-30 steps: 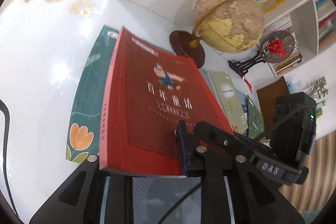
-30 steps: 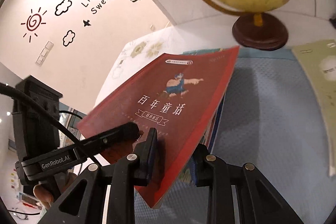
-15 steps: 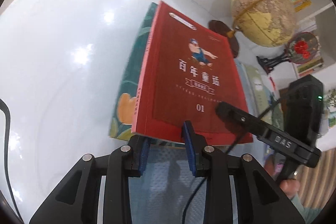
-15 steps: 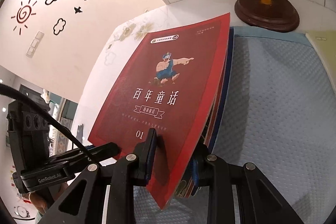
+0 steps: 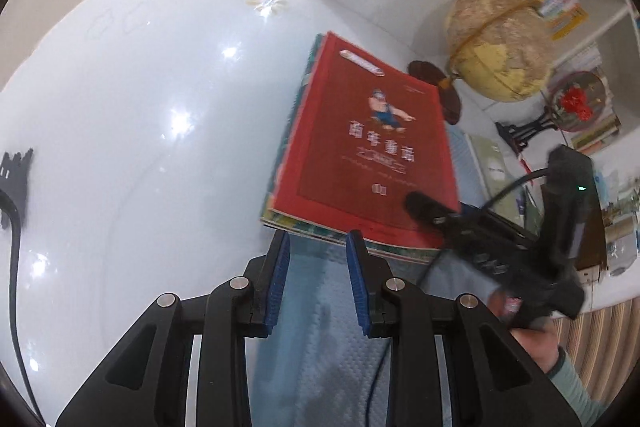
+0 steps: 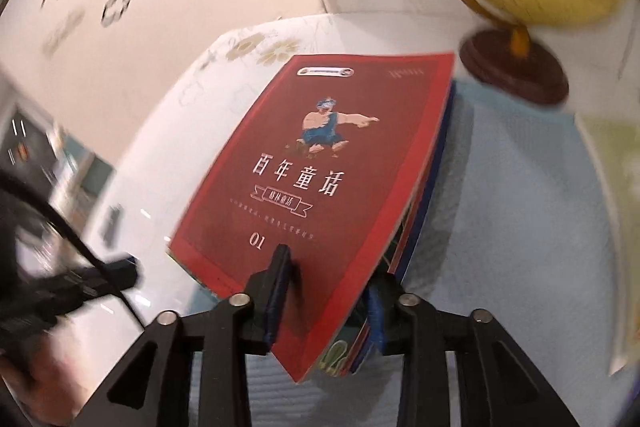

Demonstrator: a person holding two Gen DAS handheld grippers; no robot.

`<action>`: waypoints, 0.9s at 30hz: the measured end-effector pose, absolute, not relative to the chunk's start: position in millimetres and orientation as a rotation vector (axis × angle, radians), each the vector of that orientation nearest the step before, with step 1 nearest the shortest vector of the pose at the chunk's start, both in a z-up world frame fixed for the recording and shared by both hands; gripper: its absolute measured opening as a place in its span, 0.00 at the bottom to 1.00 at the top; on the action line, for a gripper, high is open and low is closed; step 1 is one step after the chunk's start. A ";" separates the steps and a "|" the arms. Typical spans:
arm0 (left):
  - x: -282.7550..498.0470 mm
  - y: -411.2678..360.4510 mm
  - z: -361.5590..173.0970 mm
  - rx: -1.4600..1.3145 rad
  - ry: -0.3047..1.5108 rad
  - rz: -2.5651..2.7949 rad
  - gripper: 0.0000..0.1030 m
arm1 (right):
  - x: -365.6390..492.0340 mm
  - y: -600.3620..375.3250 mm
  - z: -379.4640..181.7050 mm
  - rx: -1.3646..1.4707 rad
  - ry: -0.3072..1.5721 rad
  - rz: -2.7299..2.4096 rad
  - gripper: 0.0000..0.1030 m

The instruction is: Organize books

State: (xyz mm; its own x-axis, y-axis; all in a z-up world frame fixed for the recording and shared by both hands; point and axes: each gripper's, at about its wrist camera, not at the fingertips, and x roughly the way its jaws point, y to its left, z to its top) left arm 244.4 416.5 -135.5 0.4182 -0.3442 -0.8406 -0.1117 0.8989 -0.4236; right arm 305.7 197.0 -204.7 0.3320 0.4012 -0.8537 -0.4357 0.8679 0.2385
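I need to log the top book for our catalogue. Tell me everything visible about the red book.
The red book is a thin paperback: dark red cover with a brighter red border, a cartoon figure pointing, white Chinese title, a ribbon banner and "01". It lies face up on top of a small stack of books, beside a globe. The right gripper straddles the stack's near corner, its jaws opening. The left gripper is open just short of the stack's edge, gripping nothing.
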 end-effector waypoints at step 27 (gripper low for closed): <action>346.5 62.7 -162.8 0.010 1.213 -0.165 0.27 | 323.5 -166.3 -172.8 0.228 1.110 0.127 0.52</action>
